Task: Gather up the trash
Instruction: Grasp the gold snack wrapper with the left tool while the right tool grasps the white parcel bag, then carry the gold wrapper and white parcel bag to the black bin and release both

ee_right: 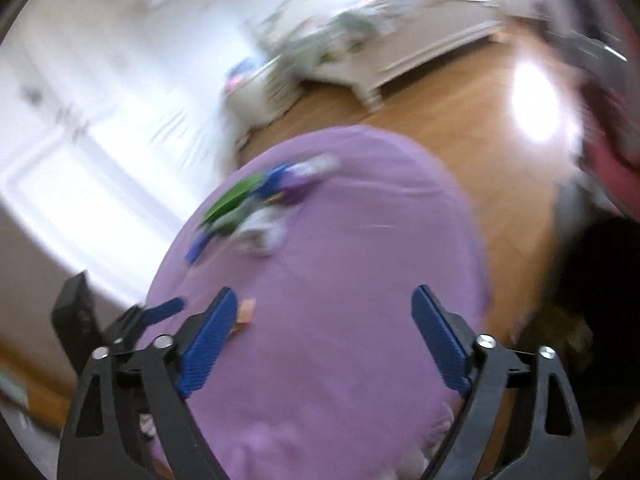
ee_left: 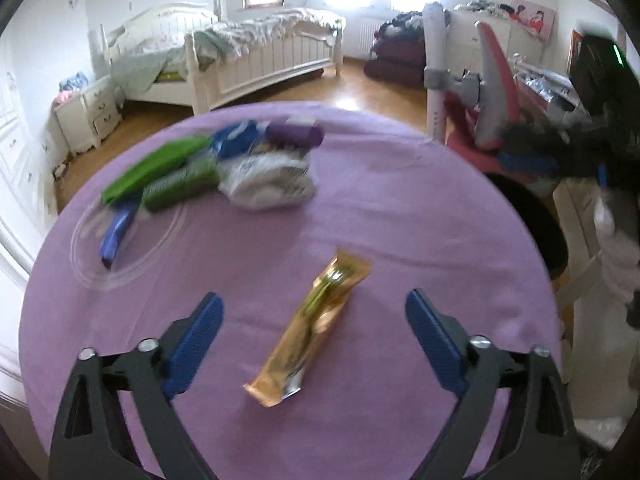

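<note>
The left tongs point(ee_left: 314, 314) stand wide open and empty over the gold wrapper point(ee_left: 310, 332) lying on the purple counter point(ee_left: 420, 216). The right tongs point(ee_right: 324, 316), also open and apparently empty, hover nearby. Next: lower, then close on the wrapper.

place: home bedroom | bed: white wooden bed point(ee_left: 256, 52) with rumpled bedding, against the far wall | furniture: white nightstand point(ee_left: 86, 114) beside it, wardrobe doors at left | floor: wood floor point(ee_left: 360, 88) | windows: bright, radiator point(ee_left: 370, 32) below | clutter: piled clothes point(ee_left: 396, 46) in the far corner | foreground: purple-clothed round table point(ee_left: 400, 208)
</note>
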Tool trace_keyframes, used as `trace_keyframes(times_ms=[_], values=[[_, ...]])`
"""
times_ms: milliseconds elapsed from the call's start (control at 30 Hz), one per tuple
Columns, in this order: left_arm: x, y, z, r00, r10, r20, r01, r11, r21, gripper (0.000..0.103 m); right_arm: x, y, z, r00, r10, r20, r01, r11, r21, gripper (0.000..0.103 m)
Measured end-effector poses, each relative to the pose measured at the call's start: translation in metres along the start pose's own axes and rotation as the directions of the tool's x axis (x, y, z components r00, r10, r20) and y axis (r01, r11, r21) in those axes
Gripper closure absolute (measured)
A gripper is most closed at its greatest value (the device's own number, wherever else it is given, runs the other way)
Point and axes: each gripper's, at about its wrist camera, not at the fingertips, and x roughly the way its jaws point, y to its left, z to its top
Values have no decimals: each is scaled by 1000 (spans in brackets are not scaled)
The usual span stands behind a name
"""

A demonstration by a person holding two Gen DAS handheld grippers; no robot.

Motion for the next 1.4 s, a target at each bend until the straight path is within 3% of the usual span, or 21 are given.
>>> trace_keyframes(times_ms=[67,133,200,333,467,600,700,800,967,1033,1100,1167,1267,1400], values=[[6,8,-4,1000,-2,-21,2,1000,-8,26,35,32,15,998,9,-64,-13,998,-68,13],[11,10,-5,999,-25,-46,24,999,-27,41,71,56,29,993,-2,-115,-10,994,-105,13],[13,13,-5,998,-40,-54,38,998,-42,48,99,70,38,988,-18,-151,3,995,-102,13],[14,14,-6,998,-32,-62,29,999,-45,66,153,82,56,974,-95,-208,80,994,-76,13],[10,21,-8,998,-29,-54,25,997,-79,81,189,90,66,960,-193,-204,178,980,-93,12],[10,29,-10,998,-50,-48,44,992,-118,88,199,103,67,949,-259,-179,225,956,-188,31],[9,32,-10,997,-61,-45,54,990,-131,89,193,106,62,949,-255,-185,216,953,-211,46],[10,37,-9,997,-61,-42,54,988,-146,89,176,97,57,962,-165,-219,134,979,-153,55],[1,47,-9,996,-86,12,87,976,-199,89,128,73,48,974,89,-209,-87,996,15,55],[-8,50,-11,996,-79,47,88,969,-229,89,98,63,43,971,187,-145,-179,981,68,55],[-14,48,-13,994,-85,73,101,962,-253,89,74,58,41,969,232,-83,-225,971,83,55],[-21,44,-12,989,-110,98,133,952,-276,89,44,51,36,974,227,-3,-226,971,75,55],[-26,36,-1,983,-125,135,159,948,-277,89,1,41,24,985,120,122,-126,991,43,55],[-34,5,24,965,-167,204,215,947,-239,89,-45,7,12,971,0,238,-26,994,103,55]])
